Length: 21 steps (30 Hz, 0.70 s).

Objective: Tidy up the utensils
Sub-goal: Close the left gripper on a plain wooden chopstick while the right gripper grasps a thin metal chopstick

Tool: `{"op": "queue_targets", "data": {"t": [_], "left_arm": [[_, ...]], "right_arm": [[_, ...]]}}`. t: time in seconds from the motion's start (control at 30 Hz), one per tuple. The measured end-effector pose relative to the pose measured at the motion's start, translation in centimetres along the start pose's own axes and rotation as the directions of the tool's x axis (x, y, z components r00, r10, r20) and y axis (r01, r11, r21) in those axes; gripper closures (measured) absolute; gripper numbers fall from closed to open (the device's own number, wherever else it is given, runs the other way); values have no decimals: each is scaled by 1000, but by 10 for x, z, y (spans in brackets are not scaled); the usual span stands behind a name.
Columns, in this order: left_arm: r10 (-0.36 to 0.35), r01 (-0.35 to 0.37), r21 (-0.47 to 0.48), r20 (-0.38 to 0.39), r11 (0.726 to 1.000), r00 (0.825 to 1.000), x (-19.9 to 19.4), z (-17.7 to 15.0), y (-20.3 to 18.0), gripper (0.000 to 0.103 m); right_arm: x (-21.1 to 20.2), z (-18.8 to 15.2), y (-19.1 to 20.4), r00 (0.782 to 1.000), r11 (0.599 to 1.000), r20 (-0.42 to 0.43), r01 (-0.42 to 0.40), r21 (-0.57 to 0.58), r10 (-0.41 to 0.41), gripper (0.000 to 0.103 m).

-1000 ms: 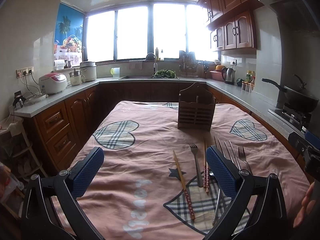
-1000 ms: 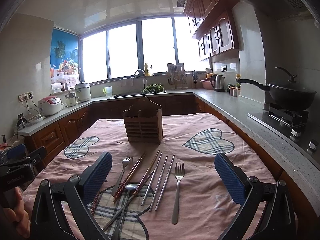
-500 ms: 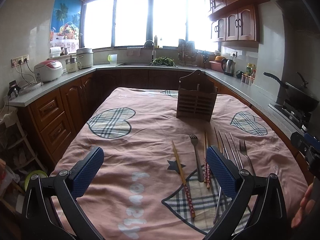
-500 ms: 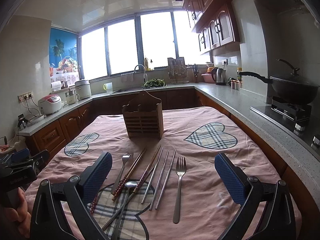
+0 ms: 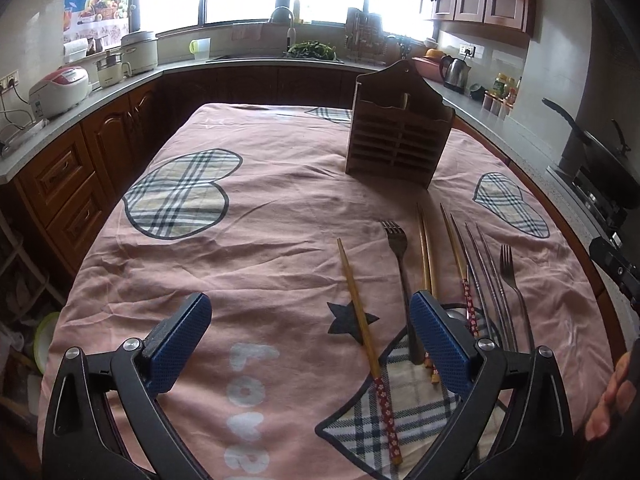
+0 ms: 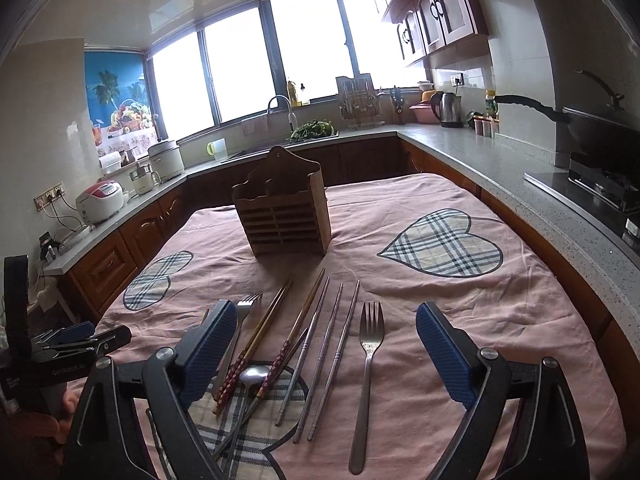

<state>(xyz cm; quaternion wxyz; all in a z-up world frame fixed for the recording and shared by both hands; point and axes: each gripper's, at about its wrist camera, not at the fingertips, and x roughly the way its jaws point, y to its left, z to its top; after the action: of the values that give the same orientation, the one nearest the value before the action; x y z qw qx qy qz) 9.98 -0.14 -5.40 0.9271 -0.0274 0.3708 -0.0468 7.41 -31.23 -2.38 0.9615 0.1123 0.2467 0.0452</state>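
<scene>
Wooden holder: utensil caddy stands upright on the pink cloth at 12 o'clock from both cameras; no utensil shows above its rim, so it looks unfilled.
Table: table under a pink cloth with plaid hearts; all utensils lie flat on it, short of the caddy.
Lone chopstick: one wooden chopstick with red patterned end, leftmost of the row, apart from the rest.
Left fork: fork just beside it, tines toward 12 o'clock.
Wooden chopsticks: pair plus one more, red ends toward 6 o'clock, lying over a spoon.
Metal chopsticks: three or four steel sticks, roughly parallel.
Right fork: fork at the right end, well apart from nothing else.
Progress: judged at the start; nothing sorted, every piece left to load.
Left hand-held gripper: left hand-held gripper spread wide, holding nothing, above the cloth; lone chopstick lies between its fingers in view.
Right hand-held gripper: right hand-held gripper spread wide, empty, over the row; contact with the table cannot be told.
</scene>
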Motion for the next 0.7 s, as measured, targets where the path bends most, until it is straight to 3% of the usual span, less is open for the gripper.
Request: {"op": "queue_targets", "data": {"t": [0.17, 0.4, 0.7], "left_arm": [[-23, 24, 24, -71, 999, 997, 33, 10, -9, 13], [-51, 55, 23, -152, 998, 987, 68, 23, -10, 23], [-76, 85, 23, -244, 996, 967, 105, 31, -12, 39]], "right_arm": [[43, 9, -6, 996, 1000, -92, -15, 23, 17, 50], [108, 15, -6, 973, 994, -213, -75, 74, 89, 66], [182, 18, -7, 939, 992, -330, -72, 102, 102, 84]]}}
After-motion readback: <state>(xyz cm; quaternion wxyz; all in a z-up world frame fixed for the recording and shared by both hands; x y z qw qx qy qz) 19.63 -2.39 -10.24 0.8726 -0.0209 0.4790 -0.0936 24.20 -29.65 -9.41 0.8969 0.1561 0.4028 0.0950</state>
